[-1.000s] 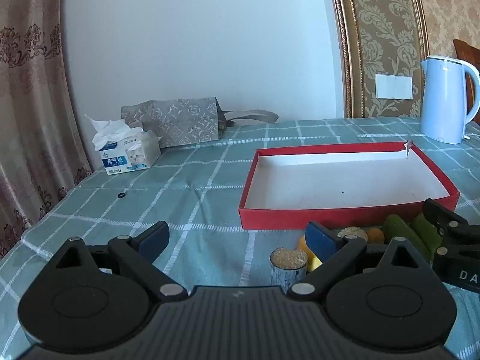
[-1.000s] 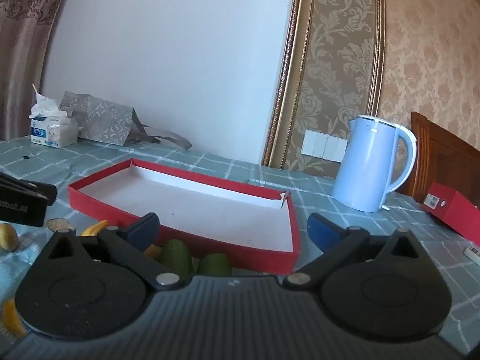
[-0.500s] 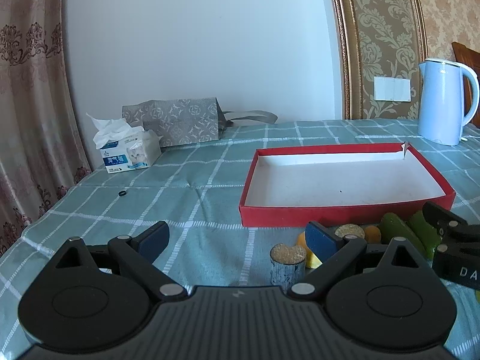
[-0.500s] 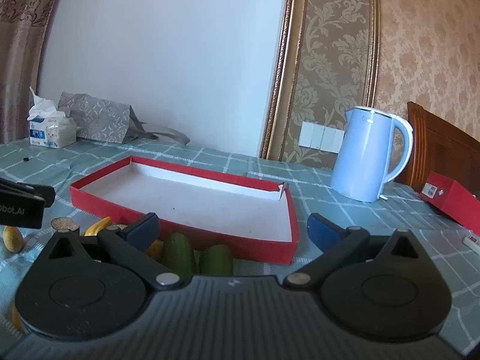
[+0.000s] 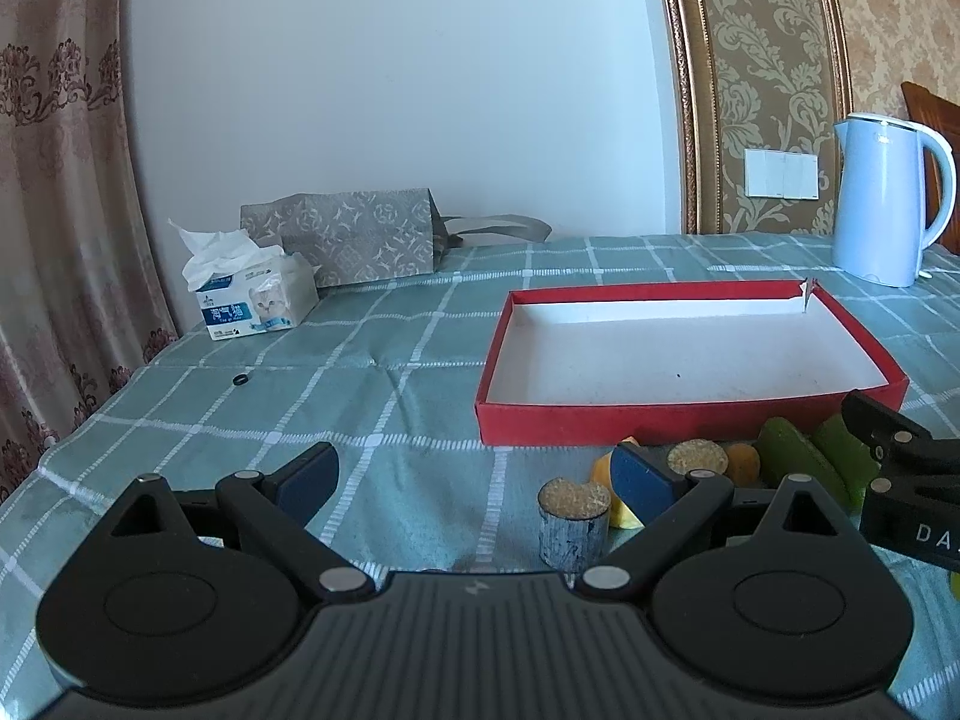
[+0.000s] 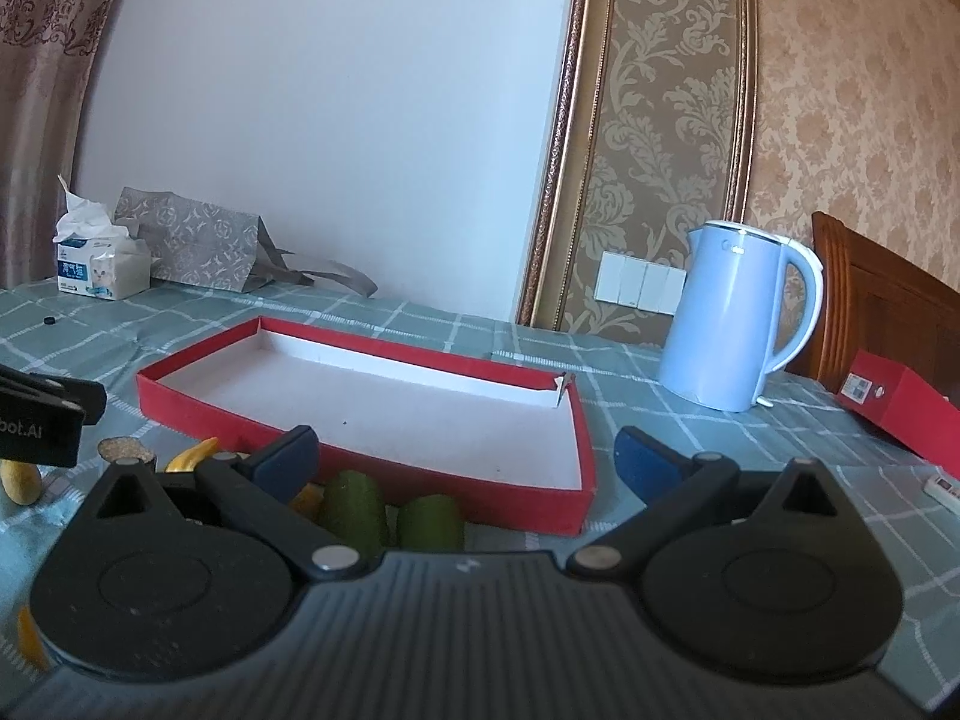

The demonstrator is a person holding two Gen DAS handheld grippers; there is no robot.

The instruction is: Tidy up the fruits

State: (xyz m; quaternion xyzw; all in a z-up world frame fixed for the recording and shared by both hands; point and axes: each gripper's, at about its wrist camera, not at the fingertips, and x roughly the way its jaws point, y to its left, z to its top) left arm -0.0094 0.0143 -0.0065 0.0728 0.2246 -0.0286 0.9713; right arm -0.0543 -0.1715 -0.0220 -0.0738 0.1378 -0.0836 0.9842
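Observation:
A shallow red tray [image 5: 660, 423] with a white floor lies on the checked cloth; it holds nothing. In front of it sits a cluster of toy food: a grey cylinder piece [image 5: 573, 519], a yellow piece [image 5: 621, 513], a second round-topped piece [image 5: 697, 457], an orange piece [image 5: 743, 463] and two green cucumber pieces [image 5: 795, 461]. My left gripper [image 5: 477, 477] is open above the cloth, left of the cluster. My right gripper [image 6: 468, 459] is open over the tray's near wall [image 6: 420, 483], with the cucumber pieces [image 6: 354, 507] just below it. A yellow fruit [image 6: 21, 480] lies at far left.
A light blue kettle [image 6: 735, 315] stands behind the tray on the right. A tissue box [image 5: 255, 300] and a grey patterned bag [image 5: 342, 240] sit at the back left by the wall. A small black ring [image 5: 239, 380] lies on the cloth. A red box [image 6: 900, 405] lies far right.
Both grippers have risen slightly, so the tray and the food cluster sit a little lower in view. Neither gripper has changed its opening.

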